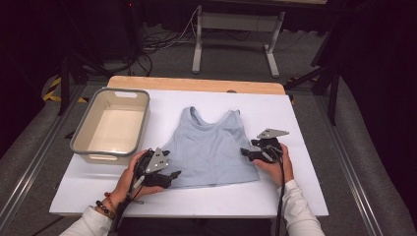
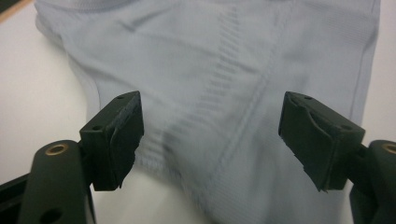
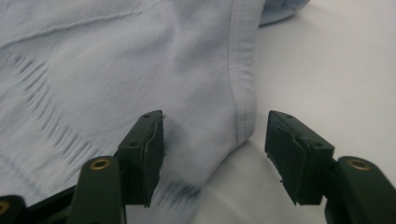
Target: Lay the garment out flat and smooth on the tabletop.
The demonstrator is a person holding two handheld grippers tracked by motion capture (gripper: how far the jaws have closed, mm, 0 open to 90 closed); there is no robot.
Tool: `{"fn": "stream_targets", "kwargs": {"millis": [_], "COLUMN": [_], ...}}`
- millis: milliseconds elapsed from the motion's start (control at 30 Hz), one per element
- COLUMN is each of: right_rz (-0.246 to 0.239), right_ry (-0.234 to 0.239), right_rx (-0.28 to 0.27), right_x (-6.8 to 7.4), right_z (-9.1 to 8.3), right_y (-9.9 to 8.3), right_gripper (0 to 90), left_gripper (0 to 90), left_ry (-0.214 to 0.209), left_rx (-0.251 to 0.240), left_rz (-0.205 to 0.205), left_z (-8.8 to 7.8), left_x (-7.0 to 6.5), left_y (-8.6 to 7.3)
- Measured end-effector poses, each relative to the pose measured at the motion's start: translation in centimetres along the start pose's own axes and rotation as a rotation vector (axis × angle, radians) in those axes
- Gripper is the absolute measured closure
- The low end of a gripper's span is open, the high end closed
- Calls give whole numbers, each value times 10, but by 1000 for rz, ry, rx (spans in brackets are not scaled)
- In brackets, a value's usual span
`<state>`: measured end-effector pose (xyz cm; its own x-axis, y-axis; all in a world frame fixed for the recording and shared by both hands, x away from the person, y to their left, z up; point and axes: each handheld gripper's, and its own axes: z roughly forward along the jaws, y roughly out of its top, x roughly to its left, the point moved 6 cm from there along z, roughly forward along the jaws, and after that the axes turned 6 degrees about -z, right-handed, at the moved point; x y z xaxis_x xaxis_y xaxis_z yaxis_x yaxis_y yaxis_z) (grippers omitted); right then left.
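Note:
A light blue sleeveless crop top (image 1: pixel 209 150) lies flat on the white table (image 1: pixel 305 196), straps toward the far side. My left gripper (image 1: pixel 173 174) sits at the top's lower left corner, open, its jaws spread over the hem in the left gripper view, where the fabric (image 2: pixel 224 93) lies between and beyond the left gripper (image 2: pixel 210 135). My right gripper (image 1: pixel 244 153) is at the top's right side seam, open. In the right gripper view the right gripper (image 3: pixel 215 158) straddles the side seam (image 3: pixel 243 93), one jaw over cloth and one over bare table.
A beige plastic basin (image 1: pixel 112 125) with grey rim stands empty at the table's left, close to my left hand. A wooden strip (image 1: pixel 196 83) edges the far side. Beyond it are a table frame (image 1: pixel 236 34) and cables on the floor.

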<state>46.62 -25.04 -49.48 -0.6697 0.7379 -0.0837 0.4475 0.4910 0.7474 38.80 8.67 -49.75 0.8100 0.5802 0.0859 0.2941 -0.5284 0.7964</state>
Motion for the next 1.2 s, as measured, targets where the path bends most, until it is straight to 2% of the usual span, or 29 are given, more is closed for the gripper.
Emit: {"fn": "stream_targets", "kwargs": {"millis": [33,100,167,233,333,367,400,433,467,500,533,633,700,733,867,933,1033,1067,1100,1200], "right_rz": [12,46,41,27,37,37,37,30,29,19,13,14,36,36,59,77,80,76,69,39], "right_ry": [-8,10,31,29,25,13,13,7,4,-3,-17,-27,-30,-30,-48,-56,-75,-84,-91,-93], "right_rx": [-8,-29,-14,-12,-7,-6,-6,-6,0,5,7,1,-2,-2,4,20,75,85,88,73], "right_x": [-1,-3,-2,0,1,1,1,1,2,3,5,8,11,11,22,24,24,23,22,20], "right_z": [1,3,7,6,5,1,1,-1,-6,-9,-19,-36,-50,-50,-76,-80,-77,-75,-72,-67], "right_y": [2,3,2,3,2,2,2,2,2,1,1,2,2,2,-2,-7,-22,-26,-30,-38], "right_gripper": [376,408,488,555,619,692,692,716,727,736,746,745,743,743,739,717,673,596,548,502], "left_gripper": [227,221,220,230,264,312,354,354,436,480,617,729,791,811,809,797,799,803,808,806], "left_ry": [-3,-21,-34,-47,-74,-92,-92,-120,-139,-153,-162,-178,-189,-189,-205,-208,-223,-230,-234,-223], "left_rx": [8,23,33,50,51,56,56,61,64,66,65,62,54,54,50,53,70,78,81,76], "left_rz": [2,-7,-15,-18,-25,-32,-32,-39,-41,-41,-40,-28,-29,-29,-5,6,30,36,44,56], "left_z": [-2,-2,-2,0,0,0,0,0,0,-1,-1,-1,-2,-2,-4,-4,-5,-6,-7,-12], "left_x": [0,-2,-3,-3,-3,-2,-2,-2,-3,-2,-3,-3,-5,-5,-12,-16,-19,-19,-19,-18], "left_y": [-4,-9,-12,-15,-16,-16,-16,-16,-16,-16,-16,-15,-13,-13,-10,-9,-10,-10,-10,-9]}}
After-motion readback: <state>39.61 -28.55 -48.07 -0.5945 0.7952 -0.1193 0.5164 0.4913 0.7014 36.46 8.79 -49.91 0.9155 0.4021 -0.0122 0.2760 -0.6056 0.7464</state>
